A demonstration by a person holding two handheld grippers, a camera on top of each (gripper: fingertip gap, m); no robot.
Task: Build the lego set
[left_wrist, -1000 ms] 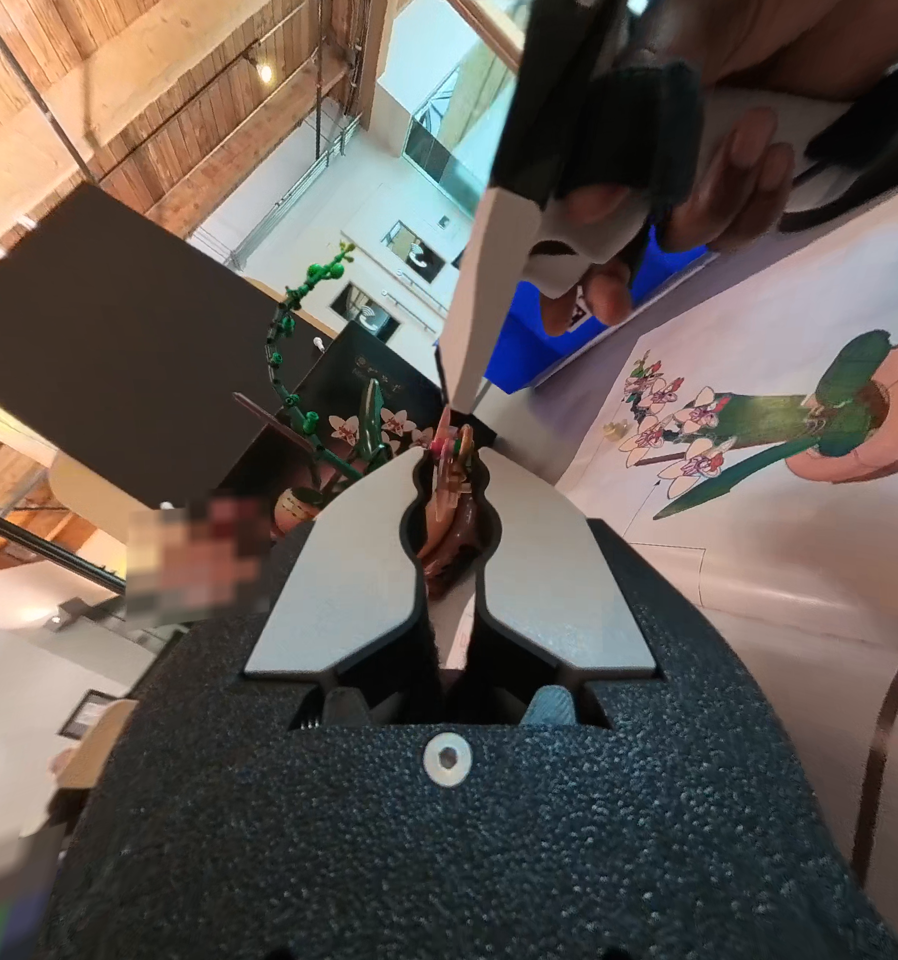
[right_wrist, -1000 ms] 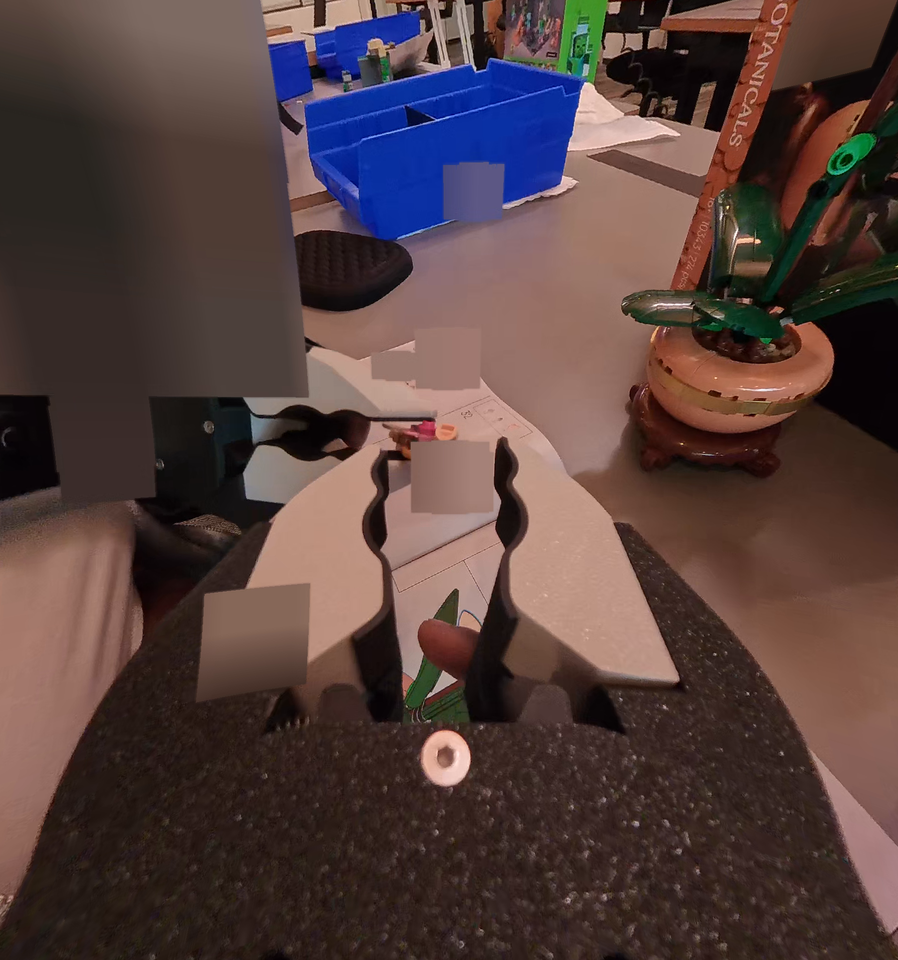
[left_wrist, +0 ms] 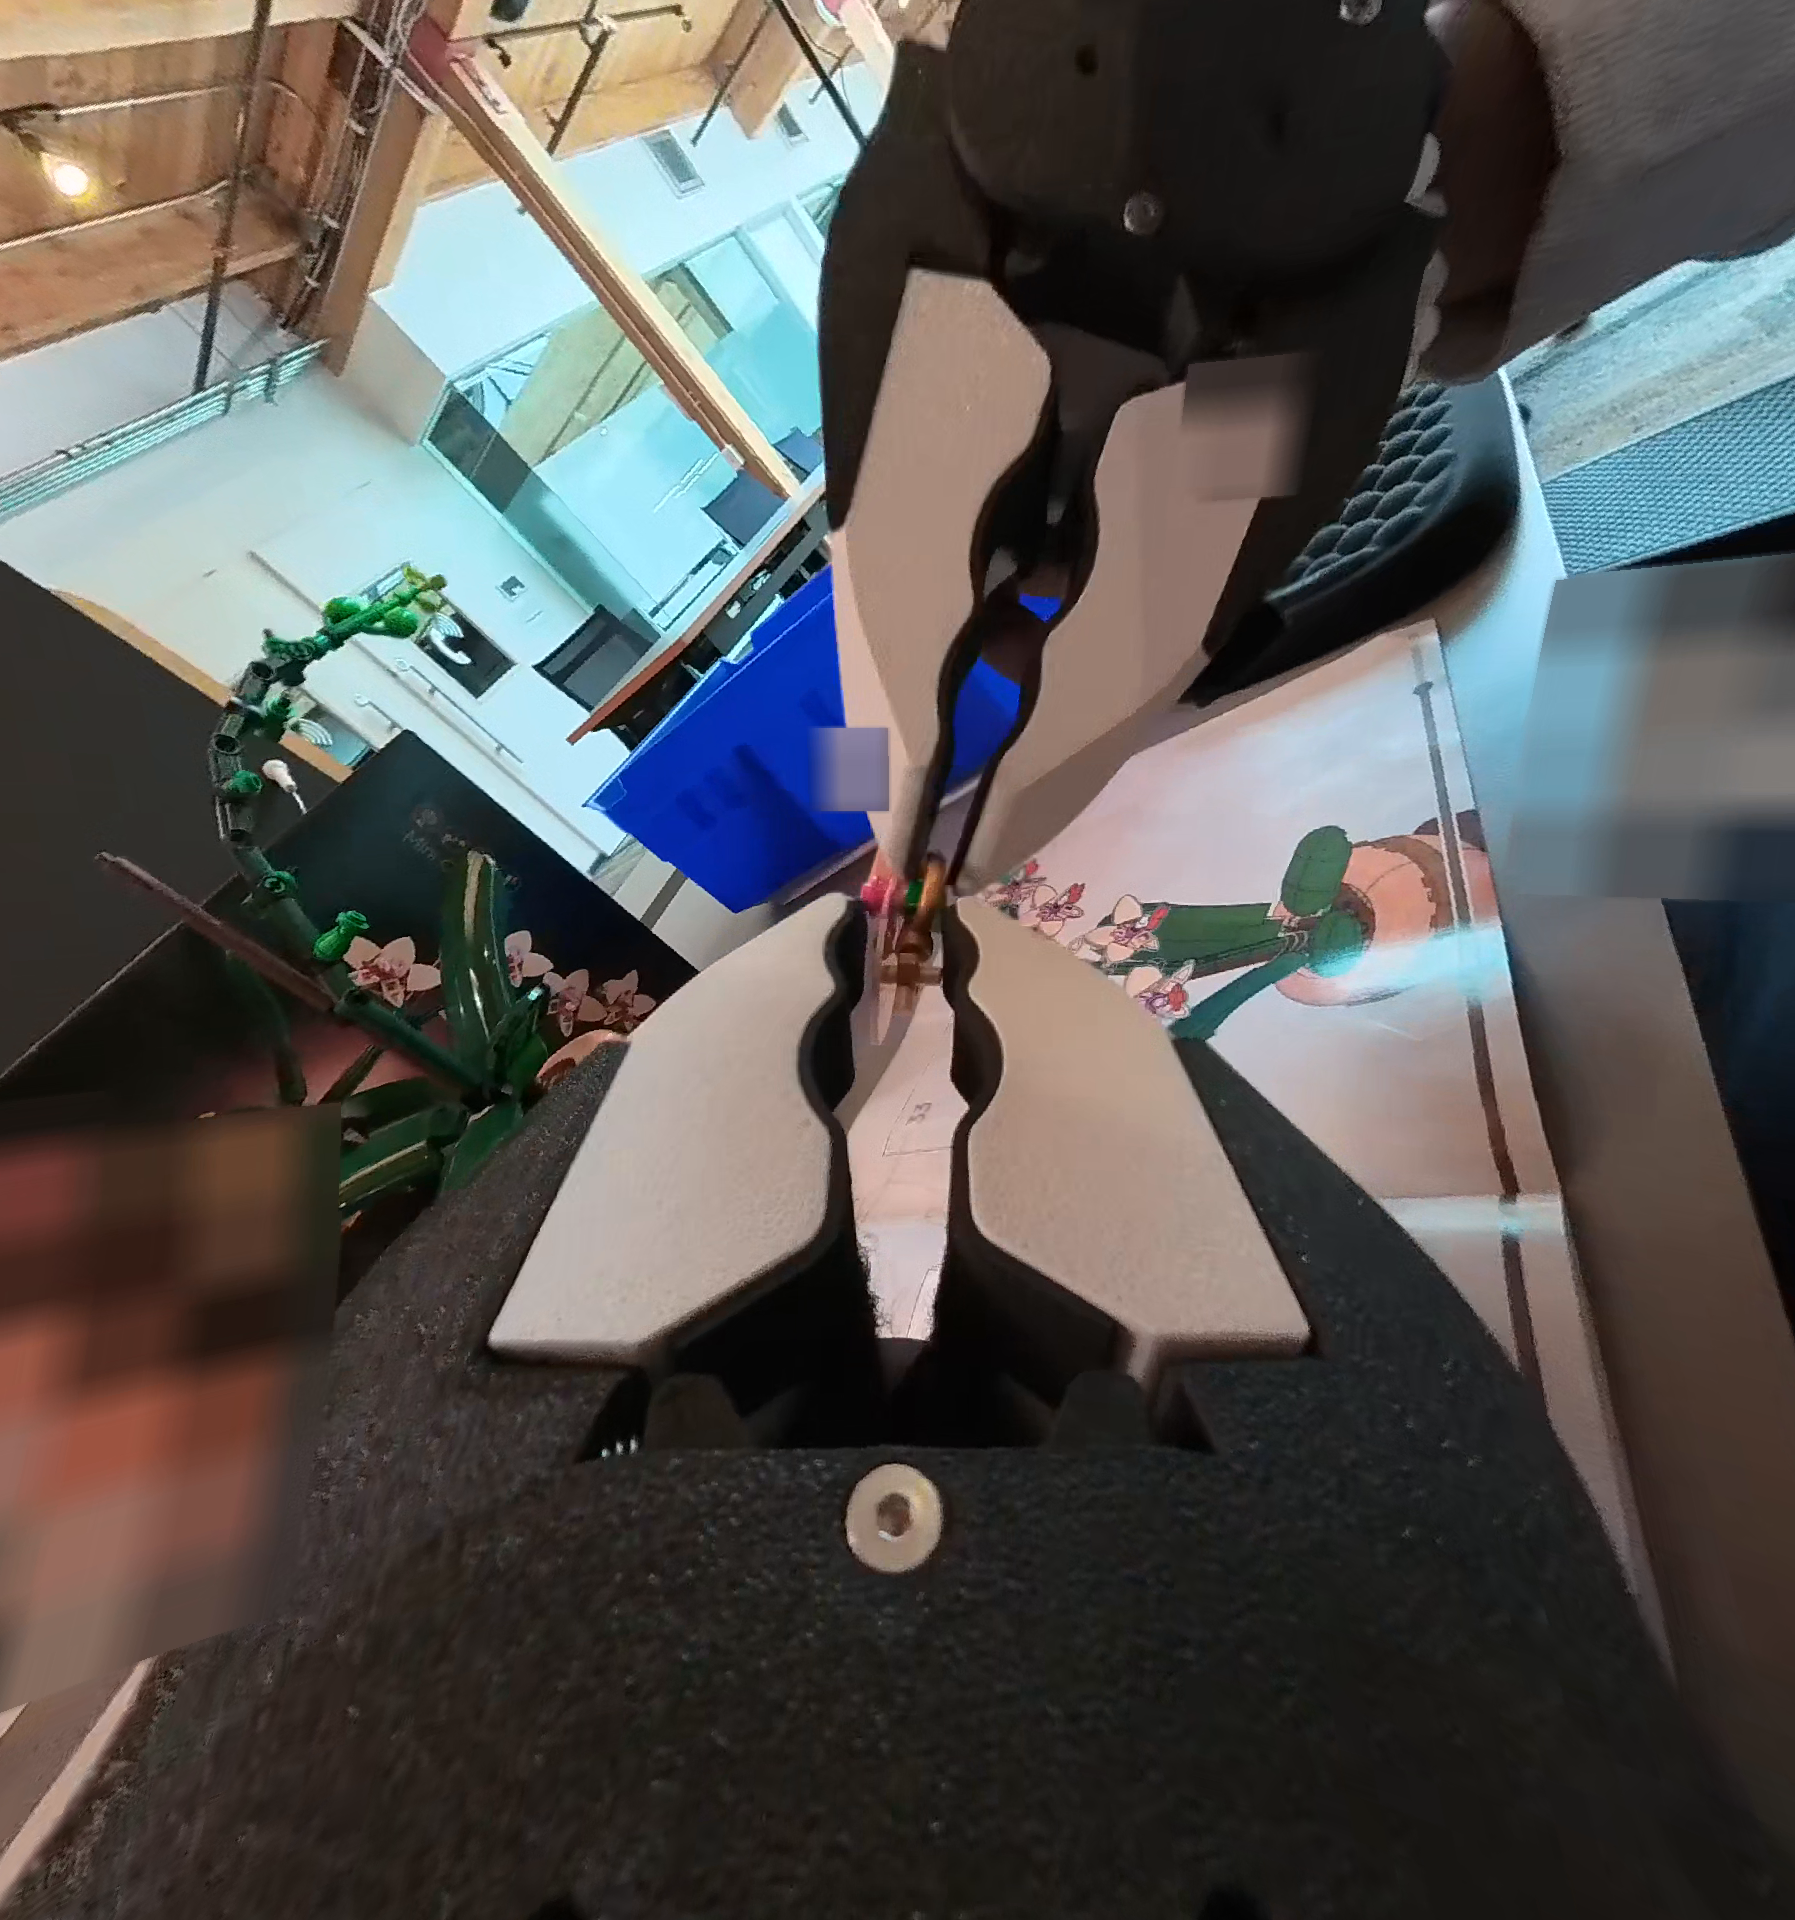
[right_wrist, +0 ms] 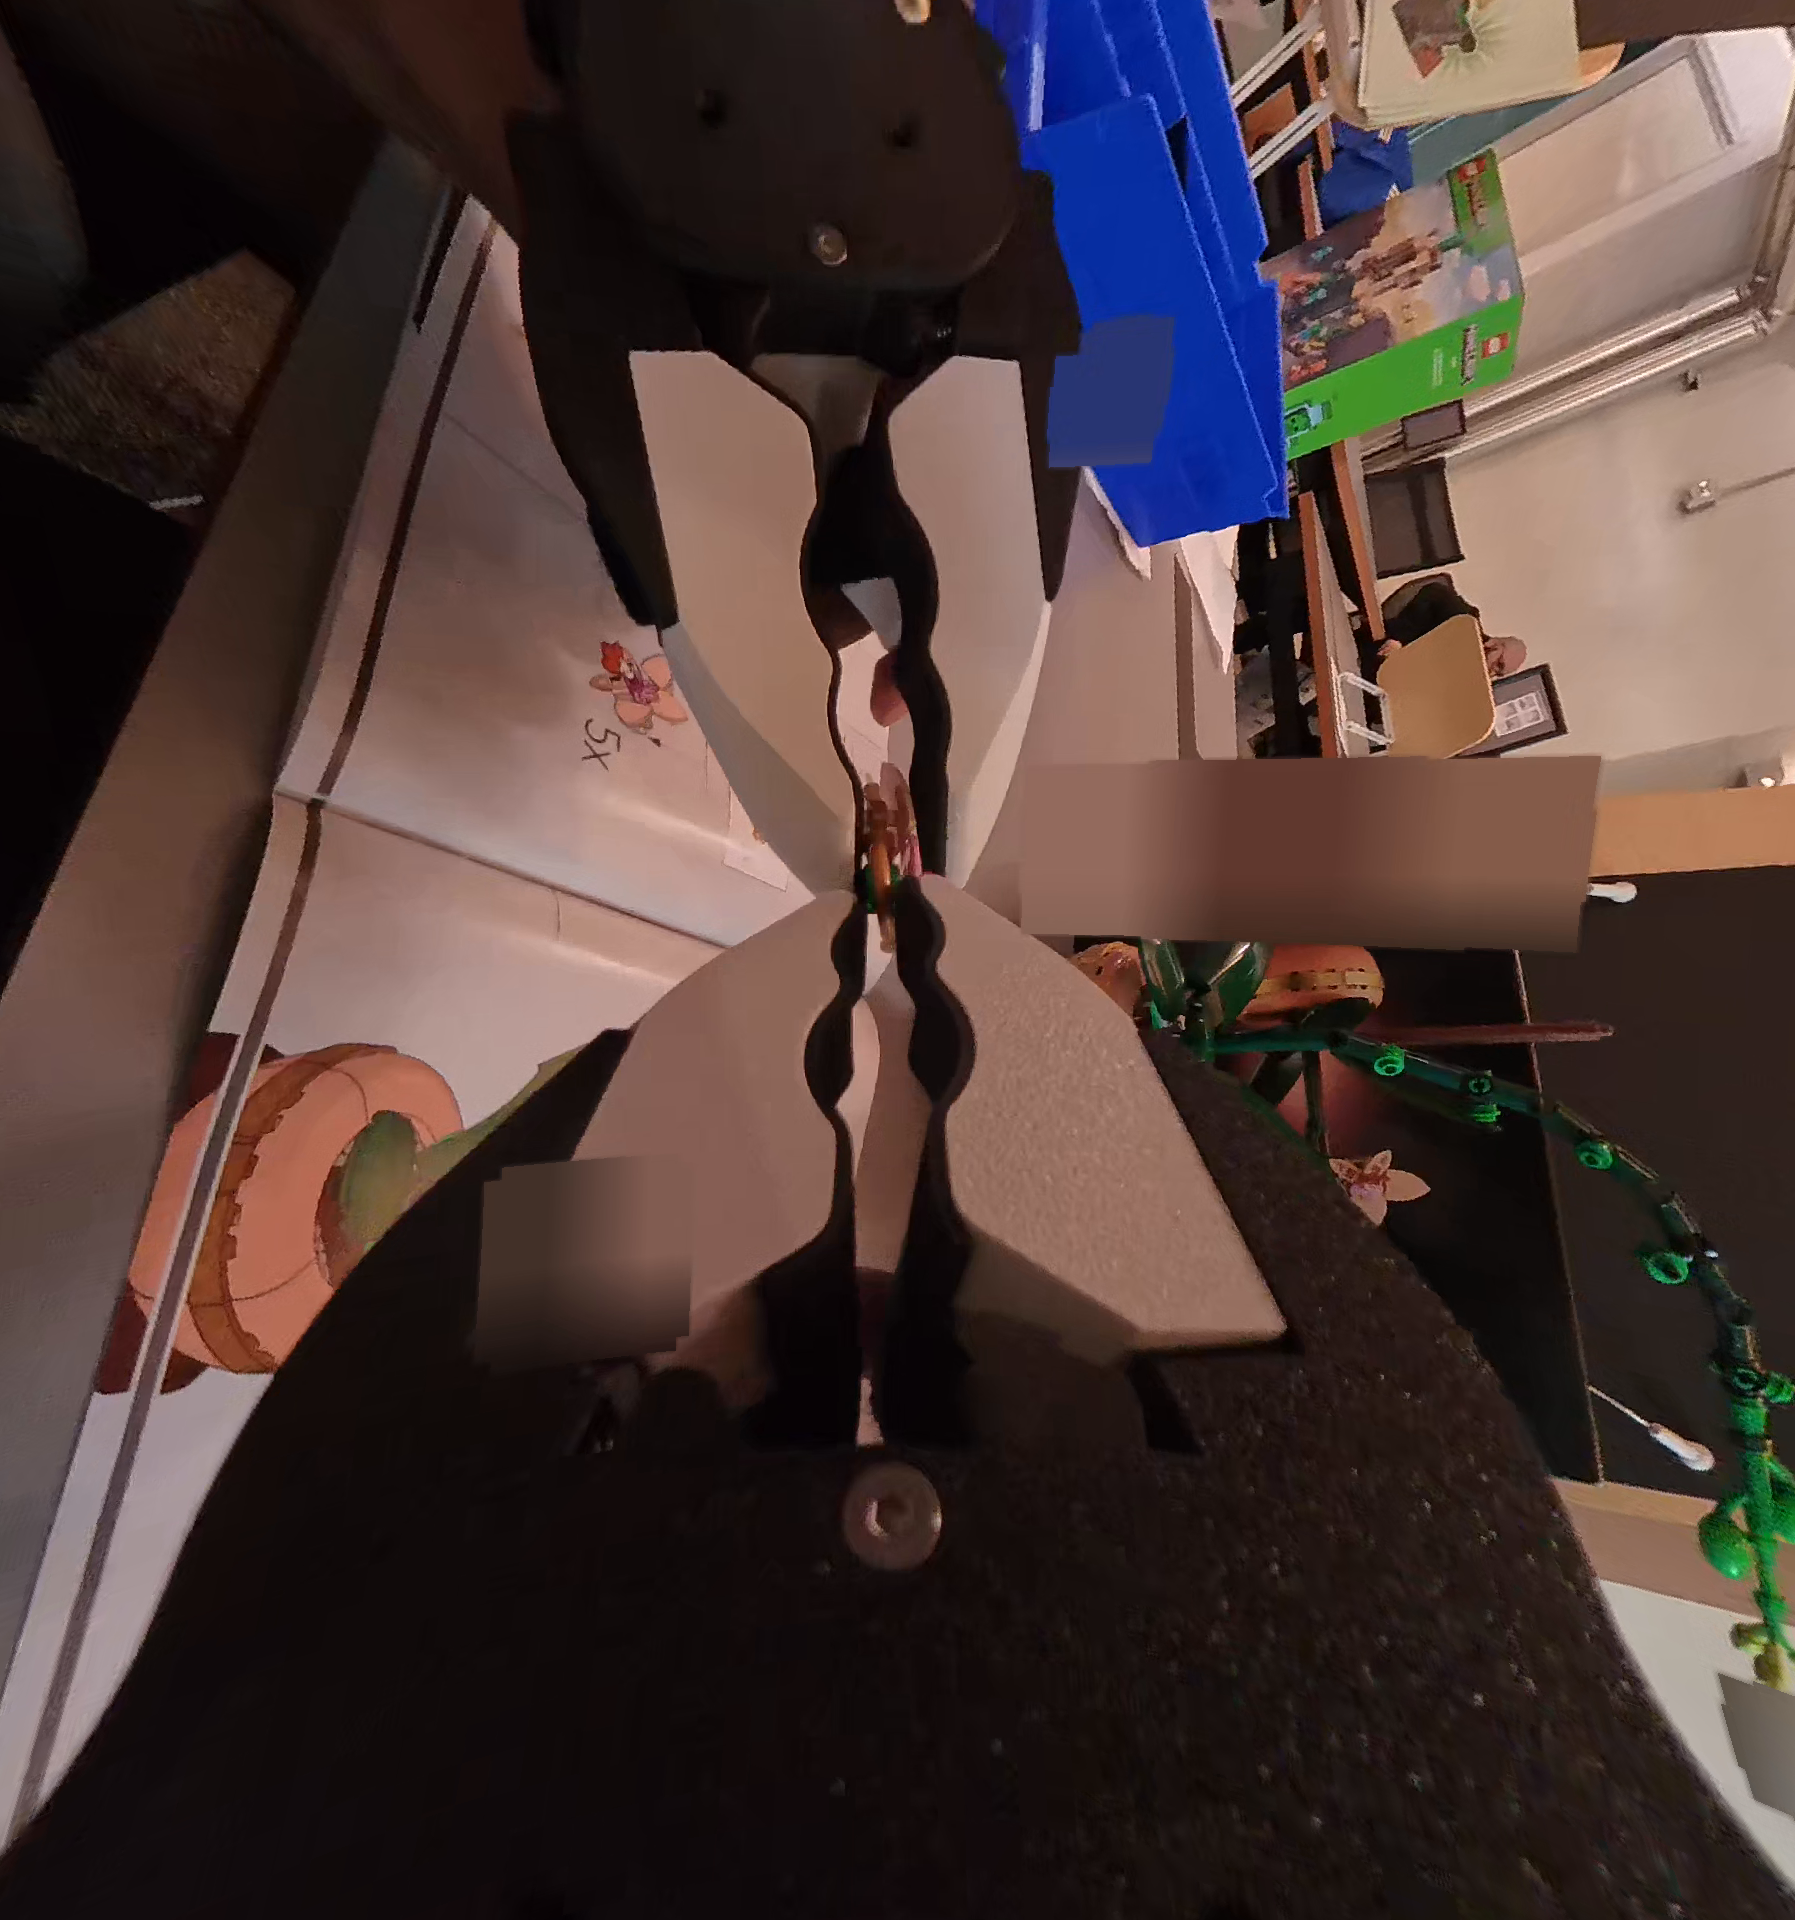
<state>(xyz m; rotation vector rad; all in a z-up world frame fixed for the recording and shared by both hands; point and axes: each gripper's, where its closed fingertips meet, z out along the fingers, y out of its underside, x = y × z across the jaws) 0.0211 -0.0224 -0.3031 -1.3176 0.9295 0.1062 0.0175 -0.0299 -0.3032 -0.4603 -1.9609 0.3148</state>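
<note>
Tip to tip now, the two grippers meet over the open instruction booklet point(left_wrist: 1288, 790), and between them sits one small flower sub-assembly point(left_wrist: 908, 935), pink, green and brown, lifted clear of the page. The left gripper point(left_wrist: 903, 920) has its jaws drawn close around the brown end of it, pinched on the piece as far as I can judge. The right gripper point(left_wrist: 940, 862), coming in from the far side, looks clamped on the green and tan end. From the right wrist view it's the same story: right gripper point(right_wrist: 880, 909) narrowed onto the green ring, left gripper point(right_wrist: 888, 831) opposite it. One tool steadies and the other presses, I'd say, because a part this tiny needs a counter-hold to click home.

Moving outward, the booklet lies flat right beneath the work, its printed orchid in a pot showing the target, handy for checking the step. To the left stands the single built orchid model point(left_wrist: 394, 997), dark leaves and one long green stem point(right_wrist: 1641, 1247) arching away with green buds, and only one or two white blossoms on it that I can make out, so plenty of flowers are left to fit. Behind it is a dark box point(left_wrist: 519, 821). Far off, a blue parts bin point(left_wrist: 747, 800) waits in reach, and a second lego box point(right_wrist: 1402, 281), green-edged, sits on a far table. Count: two grippers, one sub-assembly, one booklet, one model
</note>
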